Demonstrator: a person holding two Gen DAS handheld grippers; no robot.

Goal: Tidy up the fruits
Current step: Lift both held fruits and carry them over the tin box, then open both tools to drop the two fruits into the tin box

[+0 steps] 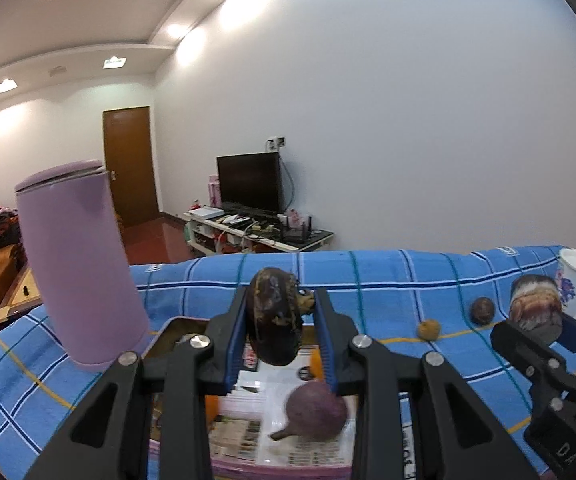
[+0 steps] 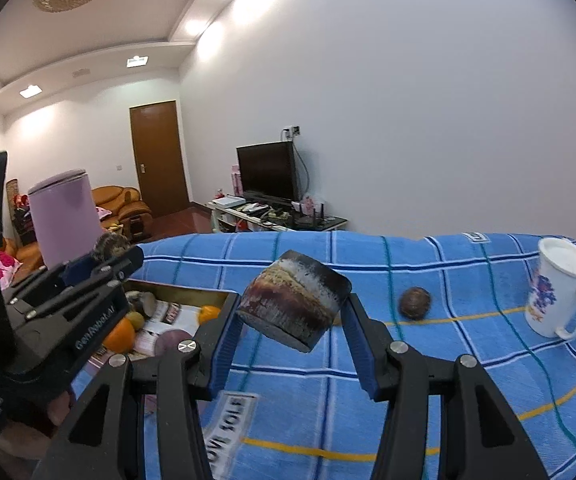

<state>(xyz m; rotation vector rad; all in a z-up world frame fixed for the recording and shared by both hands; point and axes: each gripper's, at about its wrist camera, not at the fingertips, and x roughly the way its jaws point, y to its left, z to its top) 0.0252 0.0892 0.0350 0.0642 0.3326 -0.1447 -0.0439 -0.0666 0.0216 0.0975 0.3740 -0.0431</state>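
Note:
My left gripper [image 1: 282, 302] is shut on a dark, wrinkled fruit [image 1: 274, 320] and holds it above a paper-lined tray [image 1: 176, 322]. In the tray lie a purple fruit with a stem [image 1: 316, 410] and orange fruits [image 2: 120, 336]. My right gripper [image 2: 293, 308] is shut on a brown-and-white stubby chunk [image 2: 294, 306], held above the blue checked cloth [image 2: 368, 400]. On the cloth further back rest a dark round fruit [image 2: 415, 303] and a small tan fruit [image 1: 429, 329]. Each gripper appears at the edge of the other's view: the right gripper [image 1: 538, 326] and the left gripper [image 2: 108, 258].
A tall lilac canister [image 1: 80, 264] stands at the tray's left. A white flowered mug [image 2: 560, 292] stands on the cloth at the far right. Beyond the table's far edge are a television stand, a door and a sofa.

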